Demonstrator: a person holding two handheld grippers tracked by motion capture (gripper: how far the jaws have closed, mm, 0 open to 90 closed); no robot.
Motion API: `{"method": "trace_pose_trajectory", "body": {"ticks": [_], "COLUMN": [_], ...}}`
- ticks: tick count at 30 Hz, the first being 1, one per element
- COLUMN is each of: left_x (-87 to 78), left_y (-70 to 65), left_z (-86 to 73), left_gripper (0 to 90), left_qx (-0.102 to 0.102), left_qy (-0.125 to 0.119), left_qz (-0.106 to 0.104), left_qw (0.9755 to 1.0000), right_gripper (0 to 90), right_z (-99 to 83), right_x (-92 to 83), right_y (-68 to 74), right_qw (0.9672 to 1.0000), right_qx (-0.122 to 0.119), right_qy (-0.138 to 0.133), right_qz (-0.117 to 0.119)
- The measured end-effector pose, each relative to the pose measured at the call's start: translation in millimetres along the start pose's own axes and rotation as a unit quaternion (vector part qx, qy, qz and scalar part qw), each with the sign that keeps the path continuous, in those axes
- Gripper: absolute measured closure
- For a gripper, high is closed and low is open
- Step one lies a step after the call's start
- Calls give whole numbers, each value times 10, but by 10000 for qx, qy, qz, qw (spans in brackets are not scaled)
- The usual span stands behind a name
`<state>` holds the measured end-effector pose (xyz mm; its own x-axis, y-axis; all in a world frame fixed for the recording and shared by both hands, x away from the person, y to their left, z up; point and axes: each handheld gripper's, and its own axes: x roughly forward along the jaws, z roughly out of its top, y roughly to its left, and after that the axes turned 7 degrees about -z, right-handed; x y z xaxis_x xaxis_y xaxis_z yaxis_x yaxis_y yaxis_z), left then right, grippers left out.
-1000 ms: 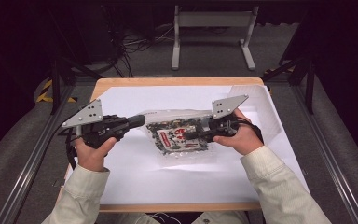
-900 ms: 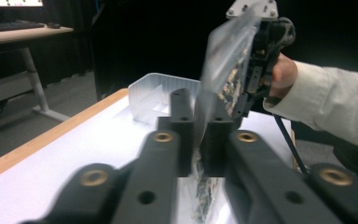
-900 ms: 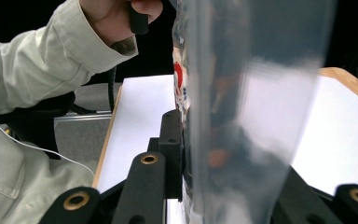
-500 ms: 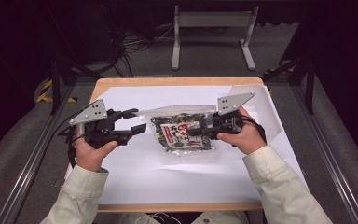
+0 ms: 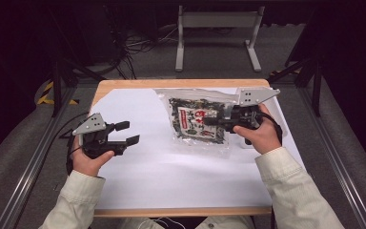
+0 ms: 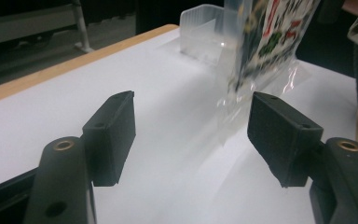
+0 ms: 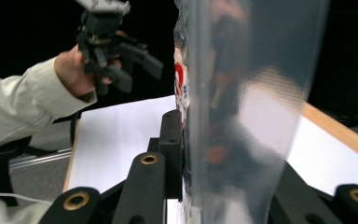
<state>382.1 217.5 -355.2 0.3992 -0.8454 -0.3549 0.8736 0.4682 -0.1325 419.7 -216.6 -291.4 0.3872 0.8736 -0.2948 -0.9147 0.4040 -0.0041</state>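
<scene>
- A clear plastic bag (image 5: pixel 198 121) with a red-and-white printed label, packed with dark green and black bits, hangs lifted over the far right part of the white-covered tabletop (image 5: pixel 171 176); its contents fill the middle of the bag, and the clear edges around them hold nothing.
- The right gripper (image 5: pixel 214 120), held in the person's right hand (image 5: pixel 259 133), has its black jaws clamped on the bag's right edge; in the right gripper view the clear film (image 7: pixel 242 116) stands upright between the jaws, and the red of the label shows at its left side.
- The left gripper (image 5: pixel 126 133), held in the left hand (image 5: pixel 93 160), sits low over the left side of the tabletop, well apart from the bag; its jaws have just been opening and now stand apart with nothing between them.
- In the left gripper view the bag's lower corner (image 6: pixel 242 88) hangs beyond the open jaws, its crinkled clear film reaching down towards the white surface.
- A clear, open-topped plastic container (image 6: pixel 200 32) stands at the far end of the tabletop behind the bag; whether anything lies in it cannot be told.
- A grey metal stand (image 5: pixel 217 33) rests on the floor beyond the tabletop.
</scene>
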Motion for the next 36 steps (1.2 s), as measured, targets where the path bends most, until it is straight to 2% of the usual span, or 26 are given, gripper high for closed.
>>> {"method": "trace_pose_trajectory", "body": {"ticks": [1, 4, 9, 16, 18, 21, 22, 27, 32, 34, 35, 36], "left_x": [0, 21, 64, 48, 53, 55, 61, 46, 40, 43, 48, 48], "left_y": [0, 41, 82, 160, 185, 210, 242, 304, 327, 329, 337, 337], "left_z": [0, -160, -337, -468, -486, -517, -567, -667, -680, -685, -690, -690], "left_gripper": [323, 313, 312, 304, 295, 283, 279, 277, 277, 277, 279, 279], "left_qx": [0, -98, -120, -188, -142, -102, -120, -304, -320, -320, -309, -309], "left_qy": [0, 55, 211, 146, 256, 256, 291, 411, 447, 502, 544, 544], "left_qz": [0, 90, 212, 255, 277, 289, 334, 402, 454, 449, 458, 458], "left_qw": [10000, 9999, 9995, 9994, 9992, 9992, 9989, 9979, 9975, 9972, 9970, 9970], "right_gripper": [747, 747, 747, 746, 746, 746, 746, 746, 746, 746, 746, 746], "right_z": [0, 26, 61, 80, 77, 70, 59, 44, 33, 31, 29, 29], "right_x": [0, -81, -186, -319, -351, -394, -458, -591, -702, -718, -758, -758], "right_y": [0, -52, -127, -253, -290, -335, -395, -517, -643, -665, -710, -710], "right_qw": [10000, 9997, 9984, 9950, 9942, 9930, 9909, 9859, 9802, 9793, 9770, 9770], "right_qx": [0, 20, 83, 153, 178, 246, 306, 424, 505, 511, 525, 525], "right_qy": [0, -73, -185, -266, -287, -328, -393, -495, -562, -570, -575, -575], "right_qz": [0, -243, -525, -951, -1020, -1112, -1252, -1538, -1830, -1876, -1985, -1985]}}
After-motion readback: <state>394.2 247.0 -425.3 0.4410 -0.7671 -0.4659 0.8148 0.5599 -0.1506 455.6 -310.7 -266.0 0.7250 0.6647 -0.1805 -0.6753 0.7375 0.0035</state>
